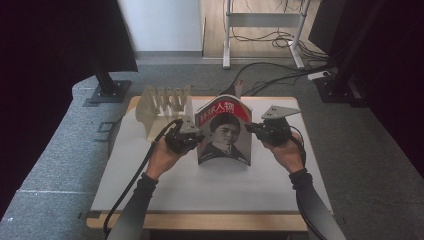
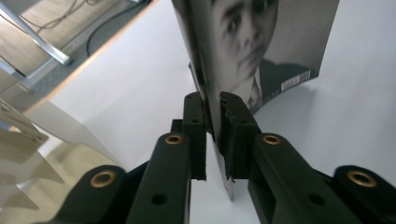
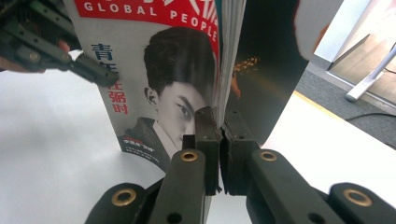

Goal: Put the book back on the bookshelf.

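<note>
A wooden rack [image 1: 162,107] stands beyond the left gripper [image 1: 192,136], whose jaws are nearly shut, pinching the left edge of the magazine [image 1: 225,134]. The magazine stands upright and bowed on the counter [image 1: 200,190], between both grippers. The right gripper [image 1: 251,129] clamps its right edge, jaws almost closed on the pages.

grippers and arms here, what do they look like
Both are black two-jaw tools: the left gripper and the right gripper. Each carries a grey three-cornered plate on top, and brass-coloured rivets dot the jaw arms. A black cable trails from the left one. The person wears dark long sleeves and no gloves.
</note>
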A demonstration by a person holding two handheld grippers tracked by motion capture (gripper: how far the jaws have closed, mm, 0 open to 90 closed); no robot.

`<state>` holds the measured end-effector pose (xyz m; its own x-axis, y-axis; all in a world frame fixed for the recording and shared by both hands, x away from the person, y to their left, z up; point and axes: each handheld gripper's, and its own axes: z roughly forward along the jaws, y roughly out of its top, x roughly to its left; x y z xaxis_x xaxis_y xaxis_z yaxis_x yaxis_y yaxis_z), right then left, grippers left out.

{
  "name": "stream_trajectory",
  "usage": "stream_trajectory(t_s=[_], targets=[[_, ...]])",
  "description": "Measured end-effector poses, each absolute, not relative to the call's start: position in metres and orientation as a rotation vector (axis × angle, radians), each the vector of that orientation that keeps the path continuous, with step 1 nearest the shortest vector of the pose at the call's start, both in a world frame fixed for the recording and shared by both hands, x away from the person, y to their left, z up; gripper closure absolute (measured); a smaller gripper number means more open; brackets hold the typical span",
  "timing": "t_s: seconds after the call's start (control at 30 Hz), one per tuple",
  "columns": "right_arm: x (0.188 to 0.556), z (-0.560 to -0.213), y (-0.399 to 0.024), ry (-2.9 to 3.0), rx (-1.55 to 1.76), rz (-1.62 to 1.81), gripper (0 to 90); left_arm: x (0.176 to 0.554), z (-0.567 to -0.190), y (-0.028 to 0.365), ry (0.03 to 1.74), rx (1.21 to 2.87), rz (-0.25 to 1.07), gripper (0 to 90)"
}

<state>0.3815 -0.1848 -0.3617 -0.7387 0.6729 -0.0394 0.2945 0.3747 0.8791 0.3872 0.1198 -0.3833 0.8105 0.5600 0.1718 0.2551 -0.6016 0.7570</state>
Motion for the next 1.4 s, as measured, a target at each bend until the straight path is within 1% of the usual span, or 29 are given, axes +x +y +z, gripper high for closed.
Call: stream_trajectory(t_s=[0.07, 0.17, 0.27, 0.43, 0.6, 0.63, 0.77, 0.87, 1.1, 1.2, 1.4], targets=[[0.381, -0.362, -0.185, 2.253, 0.832, 1.319, 85.7, 0.387, -0.375, 0.121, 0.591, 2.198, 0.505, 77.4], [0.380, -0.362, -0.186, 2.254, 0.829, 1.319, 85.7, 0.388, -0.363, 0.120, 0.589, 2.178, 0.533, 77.3], [0.380, -0.363, -0.187, 2.251, 0.828, 1.322, 85.6, 0.389, -0.355, 0.119, 0.585, 2.158, 0.521, 77.4], [0.380, -0.365, -0.188, 2.256, 0.825, 1.322, 85.4, 0.393, -0.355, 0.113, 0.589, 2.156, 0.506, 80.7], [0.381, -0.367, -0.193, 2.247, 0.839, 1.316, 83.8, 0.396, -0.355, 0.115, 0.618, 2.153, 0.516, 86.3], [0.382, -0.368, -0.194, 2.242, 0.844, 1.309, 82.3, 0.396, -0.355, 0.116, 0.614, 2.152, 0.525, 86.5], [0.384, -0.372, -0.204, 2.226, 0.894, 1.304, 69.0, 0.398, -0.355, 0.122, 0.611, 2.141, 0.479, 86.7], [0.386, -0.379, -0.209, 2.215, 0.926, 1.283, 60.3, 0.397, -0.354, 0.126, 0.609, 2.138, 0.471, 86.7], [0.384, -0.399, -0.218, 2.216, 0.964, 1.245, 46.4, 0.392, -0.351, 0.138, 0.627, 2.141, 0.485, 86.7], [0.382, -0.408, -0.220, 2.216, 0.977, 1.238, 40.4, 0.392, -0.350, 0.147, 0.654, 2.131, 0.459, 86.8], [0.378, -0.425, -0.223, 2.243, 0.995, 1.223, 34.9, 0.389, -0.349, 0.163, 0.699, 2.109, 0.441, 86.9]])
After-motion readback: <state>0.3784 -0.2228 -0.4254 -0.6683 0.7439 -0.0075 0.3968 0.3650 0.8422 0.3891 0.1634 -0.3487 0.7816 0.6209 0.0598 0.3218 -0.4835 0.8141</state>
